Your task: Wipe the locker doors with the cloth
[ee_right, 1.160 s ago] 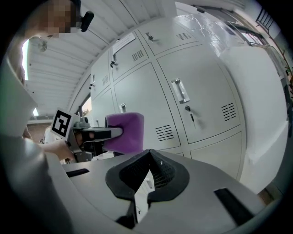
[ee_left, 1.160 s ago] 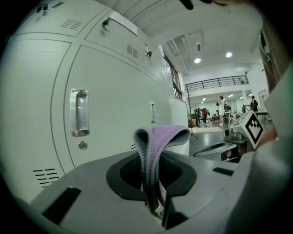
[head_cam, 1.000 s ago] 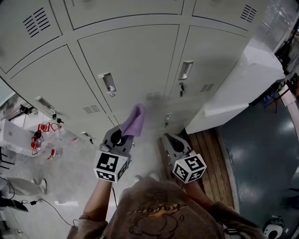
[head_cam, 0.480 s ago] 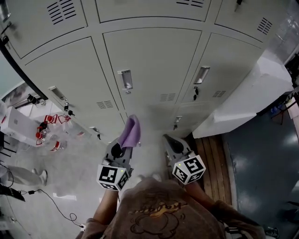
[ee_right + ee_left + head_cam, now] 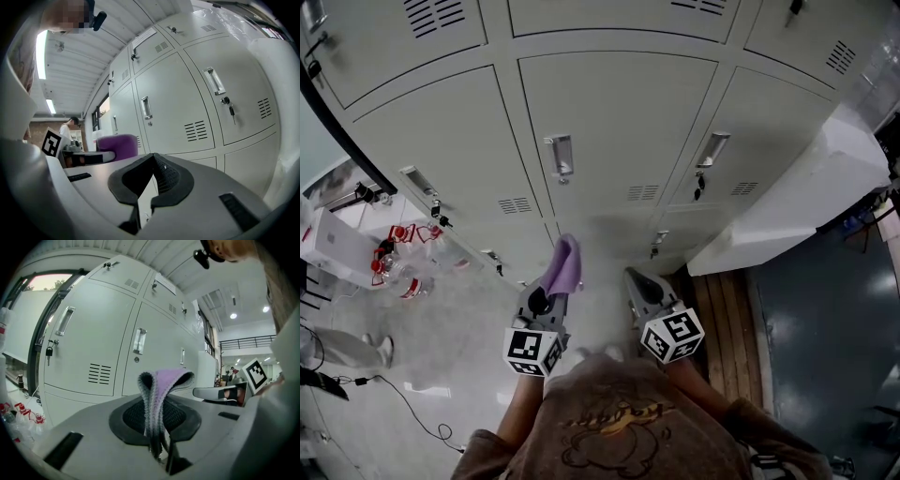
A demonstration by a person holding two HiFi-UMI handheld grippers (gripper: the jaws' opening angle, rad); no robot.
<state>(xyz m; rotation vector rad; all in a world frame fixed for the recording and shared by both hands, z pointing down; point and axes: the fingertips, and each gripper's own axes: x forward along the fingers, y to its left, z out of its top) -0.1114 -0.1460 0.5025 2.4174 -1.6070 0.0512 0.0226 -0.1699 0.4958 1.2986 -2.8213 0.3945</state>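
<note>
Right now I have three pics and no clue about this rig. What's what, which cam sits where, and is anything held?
There is no robot here. A person stands facing grey lockers with a hand-held two-jaw gripper in each hand. The top-down picture comes from a camera on the person's head. The other two come from a camera riding on each gripper, looking along its jaws.

The left gripper is shut on a purple cloth. The cloth sticks up out of the jaws and is not touching the doors. The right gripper has its jaws together with nothing between them. The cubes with black-and-white squares are part of the grippers.

On the floor at the left lie some plastic bottles.
</note>
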